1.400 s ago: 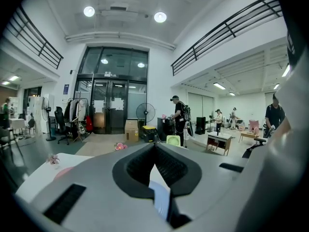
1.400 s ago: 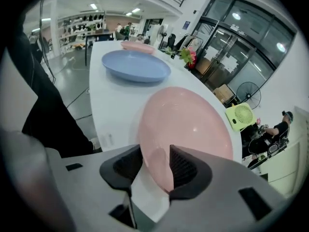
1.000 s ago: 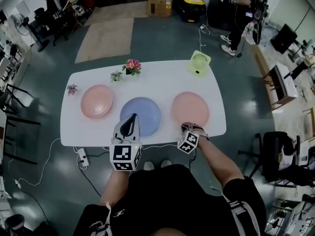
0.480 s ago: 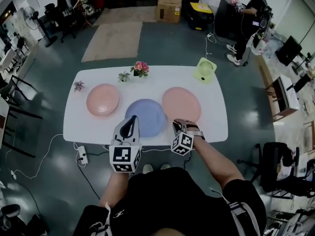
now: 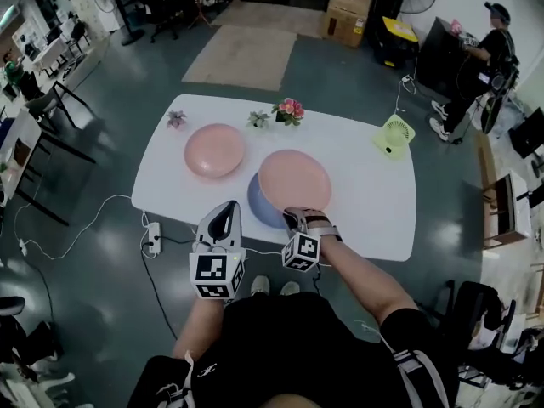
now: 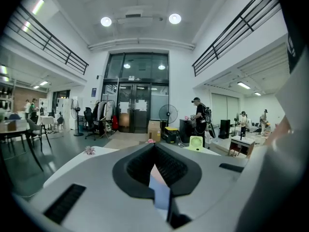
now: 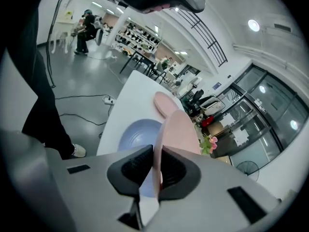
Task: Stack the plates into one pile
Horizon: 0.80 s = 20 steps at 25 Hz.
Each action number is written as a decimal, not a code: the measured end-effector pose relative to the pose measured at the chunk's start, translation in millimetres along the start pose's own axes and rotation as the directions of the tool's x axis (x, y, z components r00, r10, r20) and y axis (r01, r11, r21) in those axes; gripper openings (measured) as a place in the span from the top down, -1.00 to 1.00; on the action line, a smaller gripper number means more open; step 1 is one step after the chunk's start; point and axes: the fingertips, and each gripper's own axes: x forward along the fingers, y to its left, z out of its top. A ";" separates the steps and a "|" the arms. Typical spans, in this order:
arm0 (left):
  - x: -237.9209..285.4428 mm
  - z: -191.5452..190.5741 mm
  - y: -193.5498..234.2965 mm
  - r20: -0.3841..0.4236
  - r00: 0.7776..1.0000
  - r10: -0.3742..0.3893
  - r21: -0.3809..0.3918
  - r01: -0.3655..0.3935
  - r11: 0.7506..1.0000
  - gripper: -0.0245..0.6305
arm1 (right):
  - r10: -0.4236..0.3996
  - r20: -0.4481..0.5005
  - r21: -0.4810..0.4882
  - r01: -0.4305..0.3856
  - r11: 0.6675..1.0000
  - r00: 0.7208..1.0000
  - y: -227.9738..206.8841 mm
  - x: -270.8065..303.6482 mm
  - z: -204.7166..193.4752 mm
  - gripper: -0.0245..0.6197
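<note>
Black and white square markers showed on the cube of each gripper. The right arm reached out over the near edge of the white table, and the right gripper pointed down a bit. Its jaws had just opened a little wider, but they pinched the near rim of a round pink plate. That plate hung over a blue plate. Another pink plate lay farther left. The left gripper was closed and empty, near the table's edge.
</note>
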 end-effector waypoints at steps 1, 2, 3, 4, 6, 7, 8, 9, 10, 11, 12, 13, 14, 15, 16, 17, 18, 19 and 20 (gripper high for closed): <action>-4.0 -2.4 5.1 -0.005 1.000 0.015 -0.006 -0.015 1.000 0.88 | 0.012 -0.004 -0.012 -0.012 1.000 1.000 5.6 3.1 3.0 0.75; -7.5 -4.7 9.9 -0.009 1.000 0.028 -0.012 -0.028 1.000 0.88 | 0.025 -0.010 -0.022 -0.025 0.999 1.000 10.9 6.2 5.0 0.75; -10.8 -7.2 14.7 -0.012 0.999 0.041 -0.019 -0.041 0.999 0.88 | 0.038 -0.016 -0.029 -0.038 0.999 0.999 16.2 9.4 6.7 0.75; -13.9 -10.3 19.5 -0.016 0.999 0.051 -0.028 -0.052 0.998 0.88 | 0.053 -0.021 -0.035 -0.053 0.998 0.998 22.1 12.7 8.3 0.75; -19.9 -17.9 27.9 -0.024 0.998 0.064 -0.048 -0.065 0.997 0.89 | 0.086 -0.034 -0.050 -0.088 0.995 0.996 36.5 18.7 10.5 0.75; -22.1 -21.8 31.1 -0.030 0.997 0.067 -0.055 -0.069 0.996 0.88 | 0.101 -0.040 -0.064 -0.104 0.993 0.994 44.1 21.4 11.1 0.75; -23.5 -25.4 33.7 -0.036 0.997 0.068 -0.060 -0.071 0.996 0.88 | 0.115 -0.044 -0.080 -0.118 0.990 0.992 51.3 24.4 11.3 0.75; -24.0 -28.3 35.7 -0.042 0.997 0.069 -0.063 -0.071 0.995 0.88 | 0.127 -0.045 -0.094 -0.131 0.987 0.991 57.6 27.8 11.3 0.76; -23.7 -30.7 37.2 -0.047 0.997 0.068 -0.065 -0.071 0.995 0.88 | 0.138 -0.044 -0.104 -0.142 0.984 0.989 63.0 31.5 11.2 0.76; -23.0 -32.5 38.3 -0.051 0.996 0.068 -0.065 -0.071 0.995 0.88 | 0.147 -0.042 -0.108 -0.150 0.983 0.988 67.4 35.1 10.7 0.75; -22.5 -34.0 39.1 -0.053 0.996 0.066 -0.065 -0.070 0.995 0.88 | 0.154 -0.043 -0.102 -0.157 0.982 0.987 70.9 38.6 9.6 0.75; -22.2 -34.9 39.6 -0.056 0.996 0.064 -0.064 -0.068 0.996 0.88 | 0.160 -0.048 -0.085 -0.164 0.983 0.986 73.5 41.7 7.6 0.75; -22.2 -35.3 39.9 -0.057 0.996 0.062 -0.064 -0.066 0.996 0.88 | 0.168 -0.053 -0.055 -0.171 0.984 0.984 74.9 44.2 5.0 0.74; -22.3 -35.0 40.2 -0.059 0.997 0.060 -0.064 -0.063 0.996 0.88 | 0.180 -0.057 -0.013 -0.181 0.983 0.982 75.3 45.6 2.4 0.70; -22.3 -34.2 40.4 -0.059 0.997 0.057 -0.064 -0.061 0.996 0.88 | 0.197 -0.057 0.039 -0.195 0.980 0.979 75.1 45.6 0.2 0.63; -21.7 -33.0 40.6 -0.060 0.997 0.054 -0.064 -0.057 0.996 0.88 | 0.218 -0.049 0.096 -0.213 0.972 0.975 74.5 44.2 -1.0 0.54; -20.5 -31.6 40.5 -0.060 0.997 0.050 -0.062 -0.054 0.997 0.88 | 0.241 -0.032 0.158 -0.234 0.959 0.970 73.4 41.4 -0.9 0.47; -18.5 -30.0 39.8 -0.059 0.997 0.045 -0.059 -0.049 0.997 0.88 | 0.262 -0.003 0.225 -0.255 0.940 0.965 71.7 37.6 0.7 0.44; -15.7 -28.2 38.5 -0.057 0.998 0.038 -0.055 -0.041 0.998 0.88 | 0.280 0.036 0.296 -0.278 0.914 0.959 69.0 33.1 3.4 0.42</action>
